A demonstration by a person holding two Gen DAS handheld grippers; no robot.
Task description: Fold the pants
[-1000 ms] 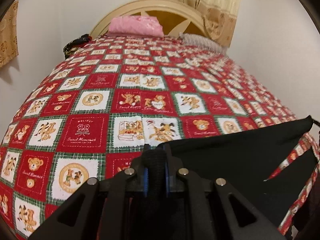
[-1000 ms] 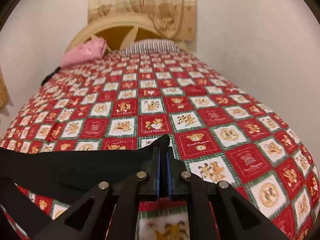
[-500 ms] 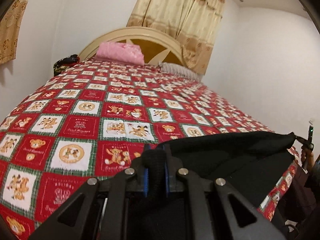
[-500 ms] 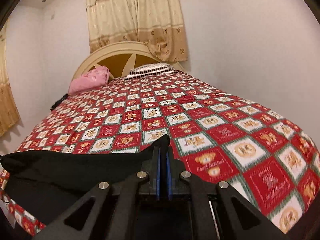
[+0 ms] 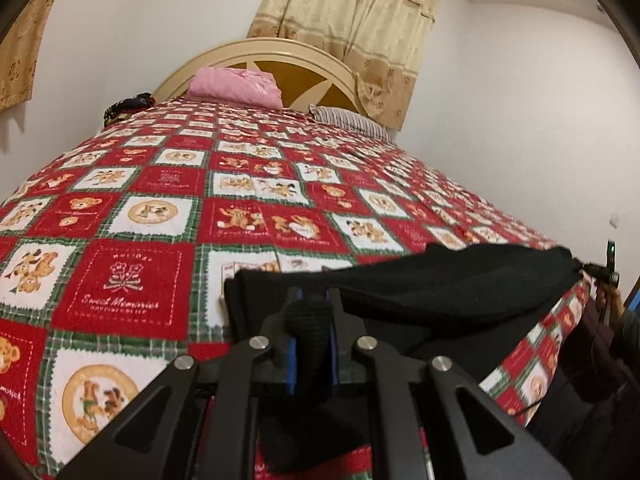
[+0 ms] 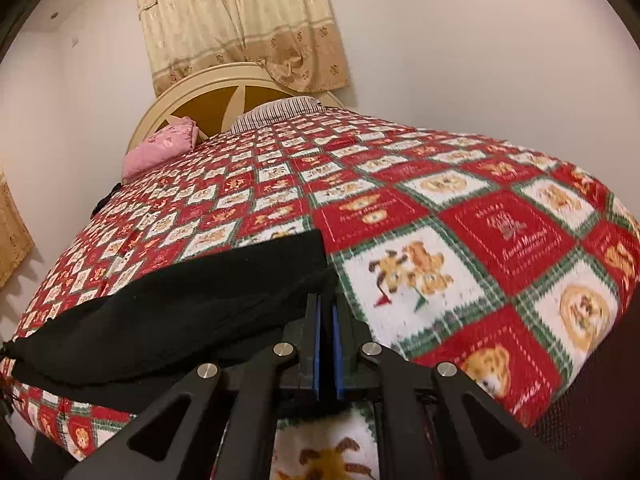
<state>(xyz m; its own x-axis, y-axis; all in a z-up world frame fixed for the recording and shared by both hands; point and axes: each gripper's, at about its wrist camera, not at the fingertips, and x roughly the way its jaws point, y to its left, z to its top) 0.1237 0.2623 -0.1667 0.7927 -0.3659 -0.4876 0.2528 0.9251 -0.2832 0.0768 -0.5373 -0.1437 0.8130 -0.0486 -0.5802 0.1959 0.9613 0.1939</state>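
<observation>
— Pose?
— Both low over the bed's (image 5: 168, 216) near edge, aimed at the headboard. My left fingers (image 5: 312, 320) pinch a bunched fold of the pants (image 5: 440, 280); my right fingers (image 6: 326, 320) press together on their other end.
— Count?
— One pair of pants, two pillows.
— Texture?
— Pants: black, soft knit, stretched between my fingers across the quilted red teddy-bear bedspread.
</observation>
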